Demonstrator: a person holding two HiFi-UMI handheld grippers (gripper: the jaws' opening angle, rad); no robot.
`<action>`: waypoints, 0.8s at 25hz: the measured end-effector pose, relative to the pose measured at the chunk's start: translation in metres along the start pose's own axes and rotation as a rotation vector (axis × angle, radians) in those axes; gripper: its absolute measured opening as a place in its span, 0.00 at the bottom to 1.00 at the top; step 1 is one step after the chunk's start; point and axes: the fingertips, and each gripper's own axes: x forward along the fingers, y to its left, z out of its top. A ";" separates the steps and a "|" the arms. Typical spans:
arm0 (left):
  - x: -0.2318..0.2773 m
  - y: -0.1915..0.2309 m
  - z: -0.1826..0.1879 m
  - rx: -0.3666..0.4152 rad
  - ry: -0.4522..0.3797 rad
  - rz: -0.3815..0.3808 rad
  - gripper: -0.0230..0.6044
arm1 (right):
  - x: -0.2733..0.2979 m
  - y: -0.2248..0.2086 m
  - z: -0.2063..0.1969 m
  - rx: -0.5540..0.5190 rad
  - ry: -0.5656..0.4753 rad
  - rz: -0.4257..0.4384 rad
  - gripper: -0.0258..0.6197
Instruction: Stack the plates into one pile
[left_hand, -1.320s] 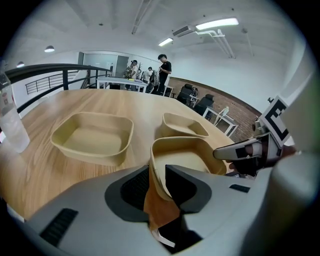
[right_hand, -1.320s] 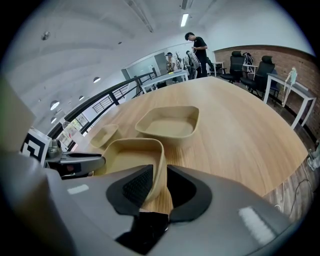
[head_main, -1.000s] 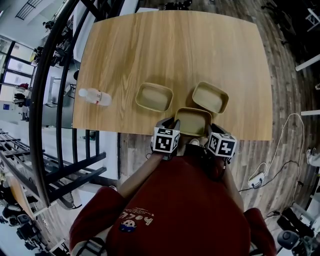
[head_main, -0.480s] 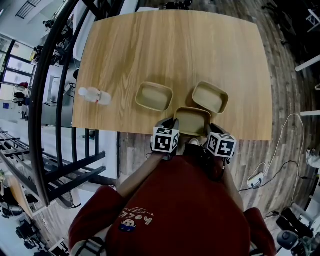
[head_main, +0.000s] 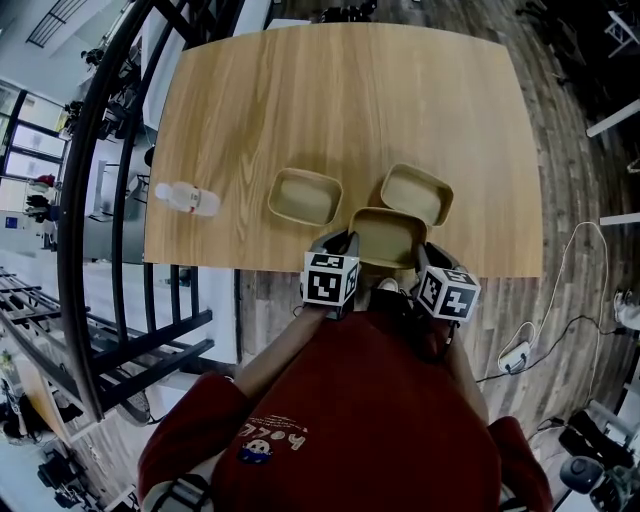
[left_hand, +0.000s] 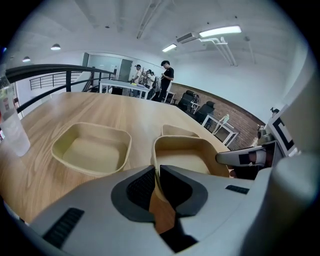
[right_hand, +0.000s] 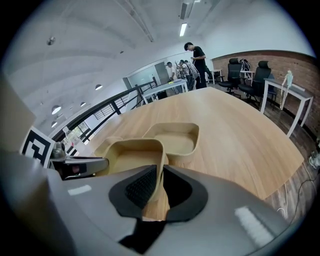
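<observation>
The near plate (head_main: 385, 238), a tan rectangular dish with rounded corners and raised walls, is sitting at the near edge of the pale wooden table (head_main: 340, 100), right in front of the person, and both tools are gripping it. The left gripper (head_main: 337, 243) is pinching the near left rim between its dark ribbed pads, the thin wall standing edge-on in the narrow gap. The right gripper (head_main: 424, 256) is closing its jaws on the near right rim, with the wall already caught between the pads. Whether the plate's base is clear of the wood I cannot tell. Two matching tan plates are lying further in: the far right plate (head_main: 418, 190) just beyond the held one, their edges seeming to meet from above, and the left-hand plate (head_main: 305, 196) a little apart. A clear plastic bottle (head_main: 188, 196) is lying well off to the left. To my eye this is the pick-up of the first plate, with no pile begun. The next move is calling for an even two-handed lift that keeps the plate level, a short carry over a neighbour, most likely the far right plate, and a square lowering so it nests inside.
</observation>
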 end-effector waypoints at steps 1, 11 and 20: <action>-0.001 -0.001 0.005 0.006 -0.008 -0.002 0.10 | -0.002 0.000 0.003 0.001 -0.010 -0.003 0.12; -0.002 -0.016 0.045 0.082 -0.061 -0.026 0.09 | -0.015 -0.006 0.032 0.019 -0.102 -0.024 0.12; 0.010 -0.028 0.090 0.157 -0.108 -0.048 0.09 | -0.022 -0.016 0.061 0.034 -0.162 -0.070 0.12</action>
